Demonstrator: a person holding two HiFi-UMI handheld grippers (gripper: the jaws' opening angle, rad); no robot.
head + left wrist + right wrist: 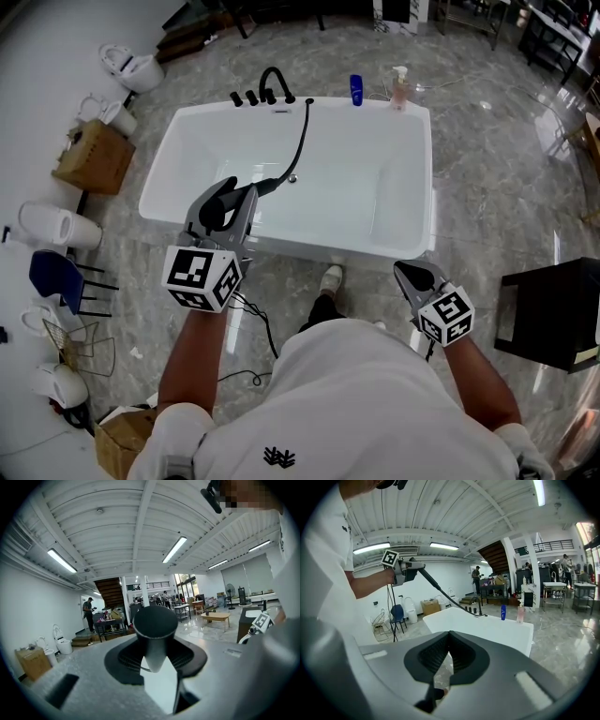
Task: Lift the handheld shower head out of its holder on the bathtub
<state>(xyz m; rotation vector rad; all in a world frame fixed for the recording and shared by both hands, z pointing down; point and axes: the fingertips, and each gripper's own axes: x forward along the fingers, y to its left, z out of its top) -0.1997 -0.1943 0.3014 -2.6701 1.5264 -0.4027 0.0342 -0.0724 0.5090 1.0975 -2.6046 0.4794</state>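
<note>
Handheld shower head (216,208) shown clear of its holder and held above the near left part of the bathtub (427,169). The left gripper (225,199) is clamped on the black handle. In the left gripper view the rounded dark handle (154,625) is seen pinched between the two jaws. The hose (302,141) is traced from the head, in a curve over the basin, to the far rim beside the faucet (274,82) and its black knobs (250,97). Which of those fittings served as the holder cannot be made out with certainty at this size. The right gripper (410,272) is held outside the tub near its front right corner, jaws pressed together on nothing. A blue bottle (356,89) and a pump bottle (400,89) are stood on the far rim.

The lift is judged to be essentially accomplished. Hazards from this position:

- (a) The hose may be drawn taut if the head is carried farther from the far rim, and the head may then be dragged out of the jaws.
- (b) The smooth, rounded handle may be turned or slid within the grip, since it is pinched by one gripper only.
- (c) A released head would be dropped into the basin, whose surface could be struck.
- (d) A swinging hose could be swept against the bottles, which are near its anchored end.
</note>
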